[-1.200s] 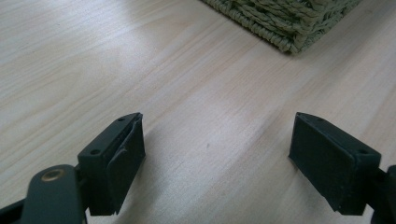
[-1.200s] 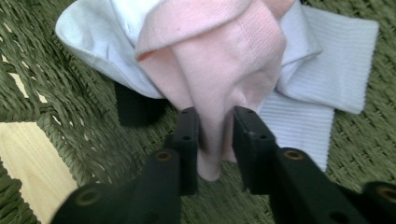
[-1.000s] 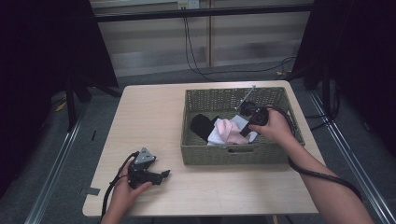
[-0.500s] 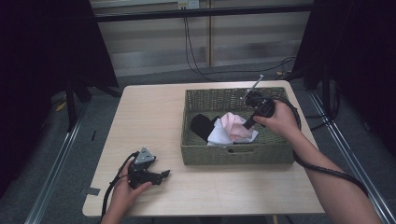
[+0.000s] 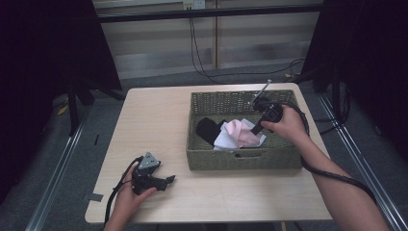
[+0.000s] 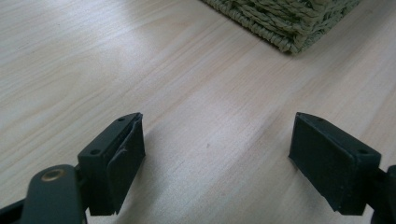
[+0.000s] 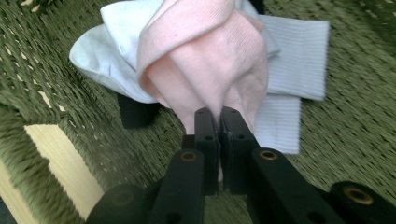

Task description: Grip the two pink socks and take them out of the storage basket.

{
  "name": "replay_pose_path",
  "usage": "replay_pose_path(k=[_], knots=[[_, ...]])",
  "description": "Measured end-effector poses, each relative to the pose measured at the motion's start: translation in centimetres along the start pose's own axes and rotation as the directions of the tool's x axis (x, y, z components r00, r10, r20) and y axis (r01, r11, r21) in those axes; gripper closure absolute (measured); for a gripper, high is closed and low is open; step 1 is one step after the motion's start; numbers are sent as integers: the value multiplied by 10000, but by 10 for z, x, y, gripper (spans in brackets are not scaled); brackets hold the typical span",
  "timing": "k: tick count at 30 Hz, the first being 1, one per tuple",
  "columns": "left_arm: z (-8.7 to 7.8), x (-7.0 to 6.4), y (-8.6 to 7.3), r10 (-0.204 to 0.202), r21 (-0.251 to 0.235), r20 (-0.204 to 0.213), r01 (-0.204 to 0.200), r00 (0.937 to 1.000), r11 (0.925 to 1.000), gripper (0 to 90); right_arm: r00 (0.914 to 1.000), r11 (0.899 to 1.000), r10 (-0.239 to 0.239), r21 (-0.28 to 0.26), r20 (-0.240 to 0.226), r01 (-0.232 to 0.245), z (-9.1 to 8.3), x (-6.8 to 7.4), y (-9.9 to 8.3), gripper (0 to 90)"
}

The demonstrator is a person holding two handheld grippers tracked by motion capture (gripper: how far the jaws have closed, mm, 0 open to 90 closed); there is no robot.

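Right gripper (image 7: 219, 116) pinched tight on pink sock (image 7: 210, 60), lifting from woven basket (image 5: 211, 101); white sock (image 7: 289, 56), black sock (image 5: 207, 129) left inside. Left gripper (image 6: 217, 149) wide open, empty, resting on table (image 5: 159, 115).

The high view looks forward and down over the whole table (image 5: 159, 115). The left gripper view skims the tabletop close up — the wicker basket (image 6: 285, 21) corner far off. The right gripper view looks close into that basket — shared by all three.
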State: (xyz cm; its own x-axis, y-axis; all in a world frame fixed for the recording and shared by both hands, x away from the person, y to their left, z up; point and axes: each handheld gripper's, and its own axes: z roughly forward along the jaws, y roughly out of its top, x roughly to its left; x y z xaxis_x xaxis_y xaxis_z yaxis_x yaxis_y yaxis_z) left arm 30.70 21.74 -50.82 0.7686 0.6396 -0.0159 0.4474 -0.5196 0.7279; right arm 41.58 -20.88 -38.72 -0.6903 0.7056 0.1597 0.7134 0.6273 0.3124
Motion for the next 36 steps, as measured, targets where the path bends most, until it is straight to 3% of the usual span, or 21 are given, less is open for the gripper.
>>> replay_pose_path(k=[13, 16, 25, 36], knots=[[0, 0, 0, 2, -2, -1, -2, 10000, 10000, 176, 9992, 10000, 30, -95, 388, -26, -28, -3, -1, 861], [0, 0, 0, 1, -3, -2, -1, 10000, 10000, 176, 9996, 9996, 52, -263, 263, -45, -27, -5, -1, 860], [0, 0, 0, -7, 6, -4, 7, 10000, 10000, 176, 9998, 9995, 144, 282, 101, -147, 2, -6, -4, 862], [0, 0, 0, -2, 7, -6, 2, 10000, 10000, 176, 9972, 9979, 484, 408, 567, -508, -10, -21, -18, 862]])
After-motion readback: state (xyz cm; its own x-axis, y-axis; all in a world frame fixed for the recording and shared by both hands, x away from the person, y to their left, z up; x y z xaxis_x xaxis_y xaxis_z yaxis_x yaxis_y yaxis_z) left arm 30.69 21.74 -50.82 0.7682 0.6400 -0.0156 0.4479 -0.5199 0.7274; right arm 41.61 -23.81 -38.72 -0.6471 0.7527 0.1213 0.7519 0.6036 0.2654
